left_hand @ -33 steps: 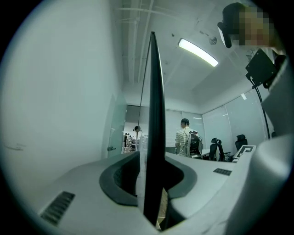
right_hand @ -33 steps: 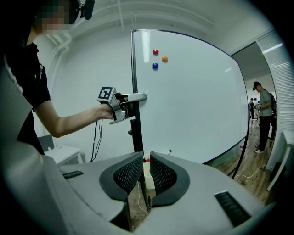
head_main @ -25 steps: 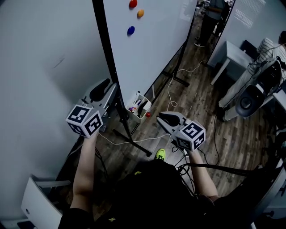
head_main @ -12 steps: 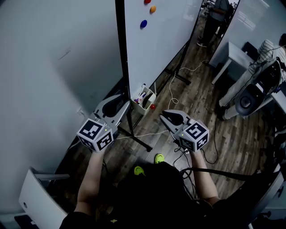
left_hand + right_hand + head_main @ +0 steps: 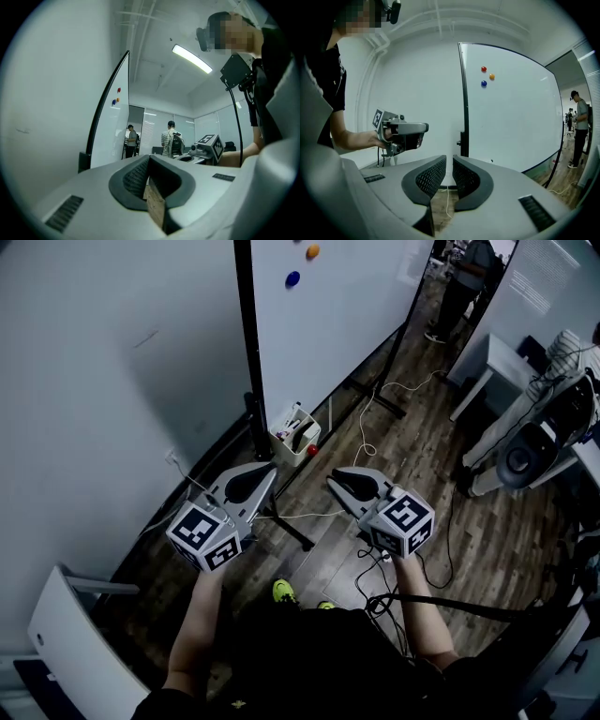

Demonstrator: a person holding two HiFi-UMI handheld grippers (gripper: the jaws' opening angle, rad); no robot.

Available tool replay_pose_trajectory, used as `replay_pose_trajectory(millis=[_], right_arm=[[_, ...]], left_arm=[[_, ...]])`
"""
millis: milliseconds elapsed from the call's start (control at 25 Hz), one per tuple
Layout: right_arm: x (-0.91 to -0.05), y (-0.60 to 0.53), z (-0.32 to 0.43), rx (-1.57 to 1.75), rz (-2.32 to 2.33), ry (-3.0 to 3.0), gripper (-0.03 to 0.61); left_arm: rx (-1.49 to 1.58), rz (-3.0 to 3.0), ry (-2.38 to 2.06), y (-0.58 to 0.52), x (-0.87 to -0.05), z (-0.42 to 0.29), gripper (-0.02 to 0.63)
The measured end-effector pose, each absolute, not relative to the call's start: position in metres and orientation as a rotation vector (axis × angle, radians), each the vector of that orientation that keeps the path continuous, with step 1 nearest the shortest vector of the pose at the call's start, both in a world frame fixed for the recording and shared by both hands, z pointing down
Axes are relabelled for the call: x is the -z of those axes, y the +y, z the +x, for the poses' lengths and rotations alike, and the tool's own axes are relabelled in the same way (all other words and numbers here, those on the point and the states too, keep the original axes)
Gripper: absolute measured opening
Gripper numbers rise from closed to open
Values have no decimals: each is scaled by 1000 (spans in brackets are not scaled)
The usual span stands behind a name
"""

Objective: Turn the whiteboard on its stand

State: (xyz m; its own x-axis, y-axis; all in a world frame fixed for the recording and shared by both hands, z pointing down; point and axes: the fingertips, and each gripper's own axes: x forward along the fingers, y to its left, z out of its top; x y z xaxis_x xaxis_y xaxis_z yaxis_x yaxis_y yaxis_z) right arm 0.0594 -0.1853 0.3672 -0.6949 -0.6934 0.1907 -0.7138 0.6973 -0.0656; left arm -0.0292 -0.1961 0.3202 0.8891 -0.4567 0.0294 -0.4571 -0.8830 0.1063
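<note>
The whiteboard [image 5: 347, 315] stands upright on its black stand, with its black side post [image 5: 246, 343] nearest me and three coloured magnets [image 5: 292, 279] near the top. My left gripper [image 5: 272, 468] hangs below and in front of that post without touching it. Its jaws have just been closing and now meet with nothing between them [image 5: 149, 157]. My right gripper [image 5: 333, 474] hovers beside it, aimed at the board [image 5: 511, 117]. A narrow gap shows between its pads [image 5: 449, 158], and nothing is in it.
A small holder with markers [image 5: 295, 432] hangs low on the stand. The stand's foot [image 5: 291, 531] and loose cables [image 5: 375, 418] lie on the wood floor. The wall [image 5: 94, 381] is close on the left. A person [image 5: 464, 287], a table [image 5: 497, 362] and equipment [image 5: 534, 446] stand at the right.
The left gripper has drawn back and down from the board's black post, and its jaws have closed. The right gripper has shifted slightly. The board sits farther away in the head view.
</note>
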Motion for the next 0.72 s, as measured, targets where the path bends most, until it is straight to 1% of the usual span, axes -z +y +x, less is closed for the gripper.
replay_pose_trajectory(millis=[120, 160, 200, 720], right_arm=[[-365, -173, 65, -202, 1135, -2773, 49], [-366, -168, 67, -206, 1132, -2778, 23], [-367, -163, 68, -209, 1127, -2784, 17], [-366, -97, 84, -225, 1009, -2868, 2]], left_arm=[[0, 2926, -703, -178, -322, -19, 8], [-3, 2920, -707, -173, -324, -16, 8], [-6, 2913, -708, -167, -326, -14, 8], [3, 2867, -803, -93, -332, 14, 8]])
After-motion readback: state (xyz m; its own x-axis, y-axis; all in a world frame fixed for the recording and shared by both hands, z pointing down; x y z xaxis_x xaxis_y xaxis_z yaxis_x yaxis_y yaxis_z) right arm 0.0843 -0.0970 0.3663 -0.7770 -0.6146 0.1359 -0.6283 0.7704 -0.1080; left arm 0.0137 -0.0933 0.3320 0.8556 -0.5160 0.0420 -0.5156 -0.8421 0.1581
